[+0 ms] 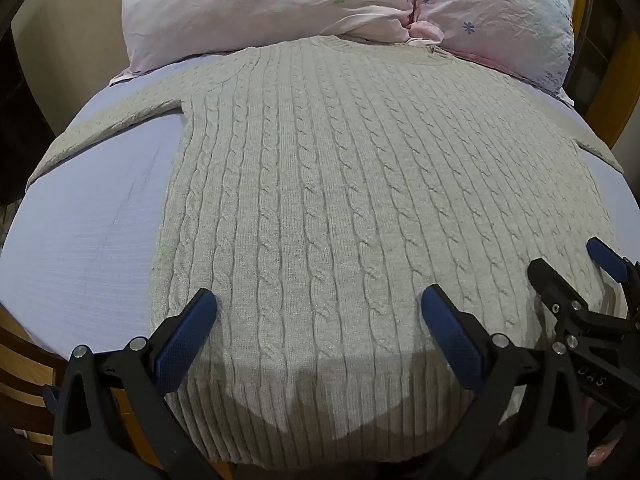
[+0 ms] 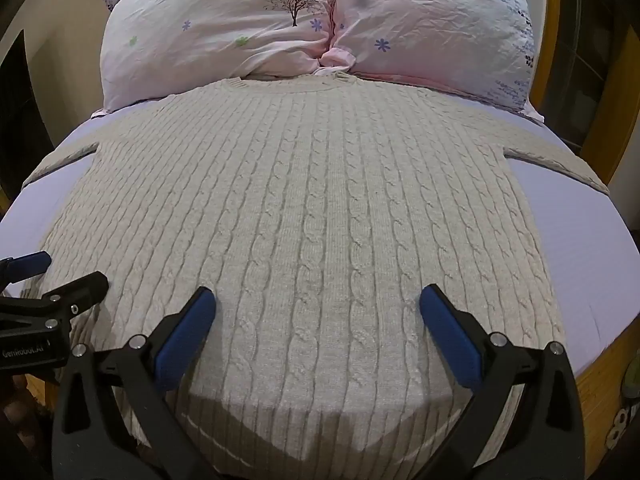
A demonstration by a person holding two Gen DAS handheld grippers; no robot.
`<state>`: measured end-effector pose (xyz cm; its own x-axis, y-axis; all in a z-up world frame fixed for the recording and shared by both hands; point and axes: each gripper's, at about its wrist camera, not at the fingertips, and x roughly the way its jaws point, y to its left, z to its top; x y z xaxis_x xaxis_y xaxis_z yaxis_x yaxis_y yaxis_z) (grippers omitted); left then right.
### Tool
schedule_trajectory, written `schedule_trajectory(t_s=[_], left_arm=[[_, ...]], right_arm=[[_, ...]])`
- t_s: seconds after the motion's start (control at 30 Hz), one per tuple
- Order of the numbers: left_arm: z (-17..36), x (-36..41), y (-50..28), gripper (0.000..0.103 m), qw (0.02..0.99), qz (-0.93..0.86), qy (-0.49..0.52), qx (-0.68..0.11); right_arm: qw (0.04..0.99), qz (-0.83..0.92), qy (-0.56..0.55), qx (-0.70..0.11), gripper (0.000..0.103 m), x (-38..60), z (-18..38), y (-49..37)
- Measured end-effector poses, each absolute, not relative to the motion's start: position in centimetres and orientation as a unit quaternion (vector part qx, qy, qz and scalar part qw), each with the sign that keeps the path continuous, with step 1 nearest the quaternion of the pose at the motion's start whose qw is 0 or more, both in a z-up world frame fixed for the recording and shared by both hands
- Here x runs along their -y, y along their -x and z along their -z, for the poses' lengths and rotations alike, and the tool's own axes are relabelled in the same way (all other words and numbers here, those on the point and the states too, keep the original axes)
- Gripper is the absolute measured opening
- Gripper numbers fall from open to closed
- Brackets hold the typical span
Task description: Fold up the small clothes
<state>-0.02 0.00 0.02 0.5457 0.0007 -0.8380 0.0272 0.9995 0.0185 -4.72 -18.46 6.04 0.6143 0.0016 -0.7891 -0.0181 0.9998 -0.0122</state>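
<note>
Both tongs over sweater hem

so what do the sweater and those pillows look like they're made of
The beige cable-knit sweater looks like thick wool or acrylic yarn, matte, with raised twisted cables and a ribbed hem. The pink flower-printed pillows look like thin woven cotton, judging by fine creases; fibre uncertain.

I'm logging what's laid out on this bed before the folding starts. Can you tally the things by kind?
Cable-knit sweater: 1
Pink floral pillows: 2
Lavender bedsheet: 1
Grippers, both open: 2, the left gripper and the right gripper
Total: 6
</note>
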Motion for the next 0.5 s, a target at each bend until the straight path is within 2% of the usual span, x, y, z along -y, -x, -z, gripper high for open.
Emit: schedule_trajectory(t_s=[0.5], left_arm=[[-0.03,-0.01,-0.04,0.102,0.879,0.008,-0.014,-0.477]], right_arm=[[0.898,-0.006,0.009,-0.44,0.101,18.5,-6.01,4.69]])
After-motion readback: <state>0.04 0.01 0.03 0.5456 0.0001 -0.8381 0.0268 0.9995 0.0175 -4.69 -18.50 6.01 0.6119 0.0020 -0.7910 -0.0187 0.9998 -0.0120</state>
